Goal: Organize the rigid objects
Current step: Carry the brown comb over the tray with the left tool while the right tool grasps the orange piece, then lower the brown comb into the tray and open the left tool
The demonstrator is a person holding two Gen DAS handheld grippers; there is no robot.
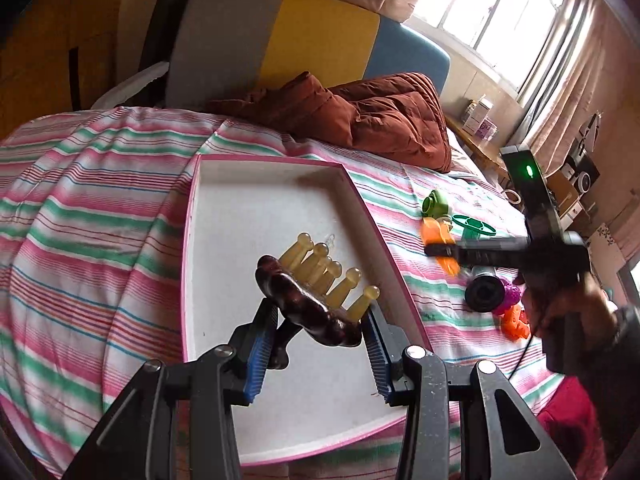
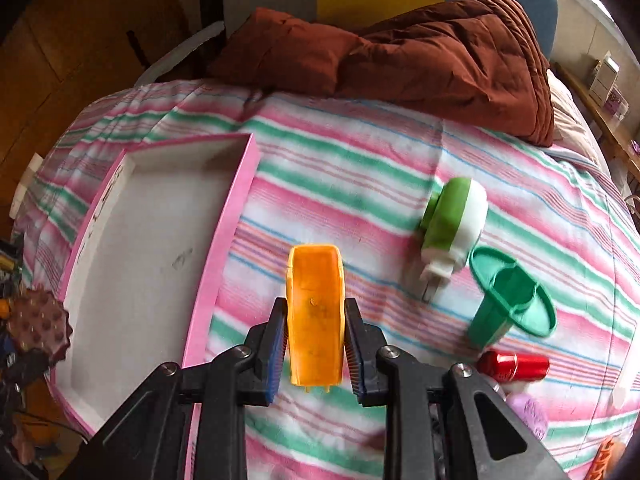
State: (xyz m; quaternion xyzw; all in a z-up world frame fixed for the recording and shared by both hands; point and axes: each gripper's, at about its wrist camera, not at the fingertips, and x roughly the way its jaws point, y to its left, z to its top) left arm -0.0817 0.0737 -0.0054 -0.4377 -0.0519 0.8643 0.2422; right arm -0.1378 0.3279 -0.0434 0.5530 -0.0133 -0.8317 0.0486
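Left tool (image 1: 318, 334) grasping brown massage brush (image 1: 308, 304) over pink-rimmed tray (image 1: 192, 240), right tool (image 2: 316, 344) — clenched on orange piece (image 2: 316, 316)

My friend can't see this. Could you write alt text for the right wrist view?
Two black fingers grip an orange plastic piece above a striped bedsheet. A pink-edged white tray lies to the left; a green-and-white plug-in device and green funnel lie to the right.
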